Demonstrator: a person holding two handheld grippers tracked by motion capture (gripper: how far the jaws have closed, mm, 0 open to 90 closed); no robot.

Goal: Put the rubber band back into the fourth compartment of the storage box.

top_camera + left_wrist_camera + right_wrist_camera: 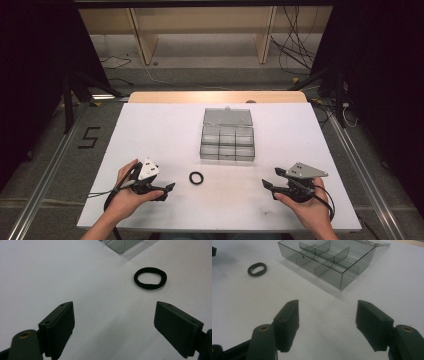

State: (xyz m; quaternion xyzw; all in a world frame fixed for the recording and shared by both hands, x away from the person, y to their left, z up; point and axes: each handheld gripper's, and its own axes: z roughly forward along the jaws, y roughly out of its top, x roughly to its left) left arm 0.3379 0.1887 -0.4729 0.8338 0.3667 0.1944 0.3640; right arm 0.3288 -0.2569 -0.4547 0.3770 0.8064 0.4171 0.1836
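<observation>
A small black elastic ring (196,177) lies flat on the white table (150,130), in front of a clear smoky plastic organiser box (227,141) with several empty compartments and its lid folded back. My left gripper (169,188) rests near the table's front left, open, its jaws pointing toward the ring (150,277), which lies a short way ahead and to the right. My right gripper (267,183) sits at the front right, open and empty, with the box (329,258) ahead of it and the ring (257,269) off to its left.
A wooden strip (217,97) borders the table's far edge. Beyond it stand wooden shelf legs (142,37) and loose cables (295,45) on the floor. Metal rails (45,175) run along both sides of the table.
</observation>
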